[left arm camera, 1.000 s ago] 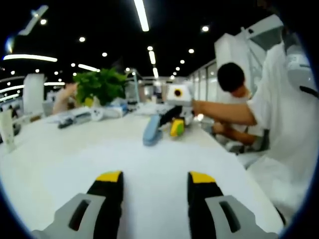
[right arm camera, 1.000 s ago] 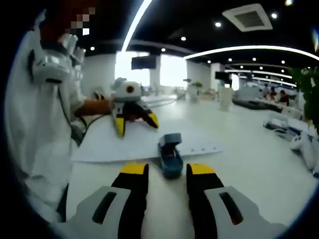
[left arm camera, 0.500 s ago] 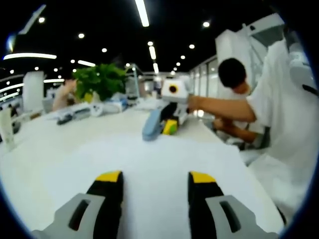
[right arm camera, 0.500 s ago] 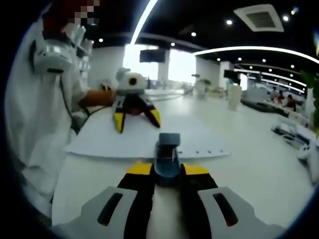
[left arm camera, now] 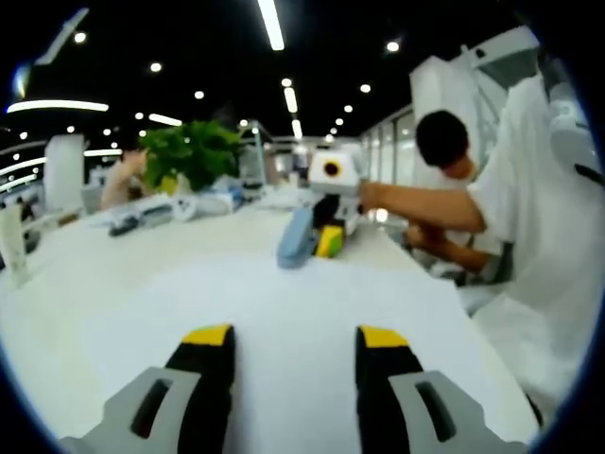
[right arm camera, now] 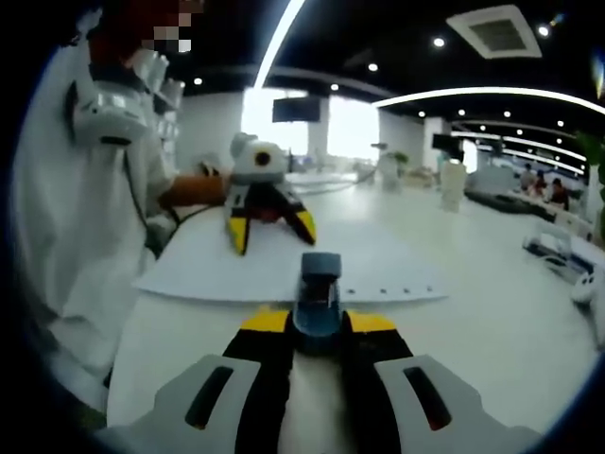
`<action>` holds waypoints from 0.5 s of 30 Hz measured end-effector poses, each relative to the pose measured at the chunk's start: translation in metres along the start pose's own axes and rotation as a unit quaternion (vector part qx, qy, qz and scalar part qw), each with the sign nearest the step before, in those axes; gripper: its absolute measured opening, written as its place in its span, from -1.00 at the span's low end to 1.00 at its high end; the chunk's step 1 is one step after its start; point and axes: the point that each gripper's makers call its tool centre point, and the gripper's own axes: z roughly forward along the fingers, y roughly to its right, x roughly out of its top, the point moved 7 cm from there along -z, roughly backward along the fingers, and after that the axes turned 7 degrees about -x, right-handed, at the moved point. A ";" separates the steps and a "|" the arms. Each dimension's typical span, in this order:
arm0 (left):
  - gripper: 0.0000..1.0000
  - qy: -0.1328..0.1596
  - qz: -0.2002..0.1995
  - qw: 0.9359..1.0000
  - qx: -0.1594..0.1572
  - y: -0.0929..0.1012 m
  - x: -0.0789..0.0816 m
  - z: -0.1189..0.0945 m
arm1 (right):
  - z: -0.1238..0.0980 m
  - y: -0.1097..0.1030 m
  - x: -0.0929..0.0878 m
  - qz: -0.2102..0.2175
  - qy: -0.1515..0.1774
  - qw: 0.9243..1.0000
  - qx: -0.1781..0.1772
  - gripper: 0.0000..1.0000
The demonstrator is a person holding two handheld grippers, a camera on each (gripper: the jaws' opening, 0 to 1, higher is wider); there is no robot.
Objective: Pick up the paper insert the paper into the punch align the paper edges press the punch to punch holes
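Clamping the stiff punch (right arm camera: 319, 295) lower center, right gripper (right arm camera: 317, 323) grips its base; left gripper (left arm camera: 295, 337) gapes over limp paper (left arm camera: 284, 312).

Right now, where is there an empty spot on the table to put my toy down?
Bare table lies right of the hole punch and past the paper. It is crowded where the right gripper clamps the punch, where the left gripper stands on the paper, and by the plant.
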 end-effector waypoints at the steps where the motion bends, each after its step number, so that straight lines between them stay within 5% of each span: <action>1: 0.04 0.000 0.000 1.000 0.000 0.000 0.000 0.000 | 0.000 0.000 0.000 -0.001 0.000 1.000 0.000 -0.54; 12: 0.05 0.002 0.005 1.000 0.000 0.000 0.001 0.000 | 0.001 -0.001 0.001 0.001 -0.001 1.000 0.000 -0.52; 15: 0.20 0.003 0.013 1.000 0.000 0.001 0.001 0.000 | -0.001 -0.001 0.004 0.008 0.009 1.000 -0.005 -0.44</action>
